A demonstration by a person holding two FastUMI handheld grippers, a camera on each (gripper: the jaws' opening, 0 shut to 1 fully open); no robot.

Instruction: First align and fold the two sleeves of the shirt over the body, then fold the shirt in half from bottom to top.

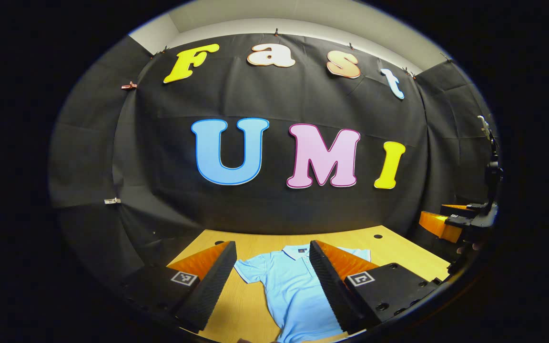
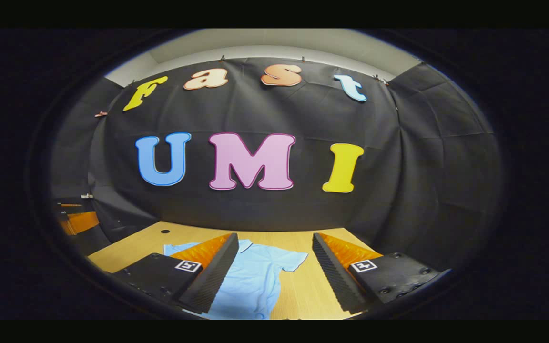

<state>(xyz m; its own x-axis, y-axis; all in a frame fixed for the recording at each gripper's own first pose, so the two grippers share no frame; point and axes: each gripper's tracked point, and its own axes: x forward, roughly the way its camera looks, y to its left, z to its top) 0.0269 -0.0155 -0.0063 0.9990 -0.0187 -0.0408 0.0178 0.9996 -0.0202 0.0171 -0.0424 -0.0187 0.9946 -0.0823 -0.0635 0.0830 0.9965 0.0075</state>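
Over in the left gripper view, the left gripper [image 1: 272,281] hangs above the light wooden surface [image 1: 398,250] with its jaws spread wide and nothing between them but air. Beneath that gap lies the pale blue short-sleeved polo shirt [image 1: 291,290], flat on the wood, collar toward the far wall, one sleeve out to the left. Its other sleeve is largely hidden behind the gripper's right-hand finger, and the hem runs off the bottom of the view. Bare wood lies to the left of the shirt and a wide strip runs behind the collar to the surface's far edge. At the far right edge the other gripper shows, partly cut off.

Now the right gripper view: the right gripper [image 2: 275,274] is parted wide too, holding nothing. The shirt [image 2: 255,278] sits left of centre, partly under the left-hand finger, with one sleeve reaching into the gap. Open wood [image 2: 303,290] runs on to the right. The shirt's lower part is cut off below.
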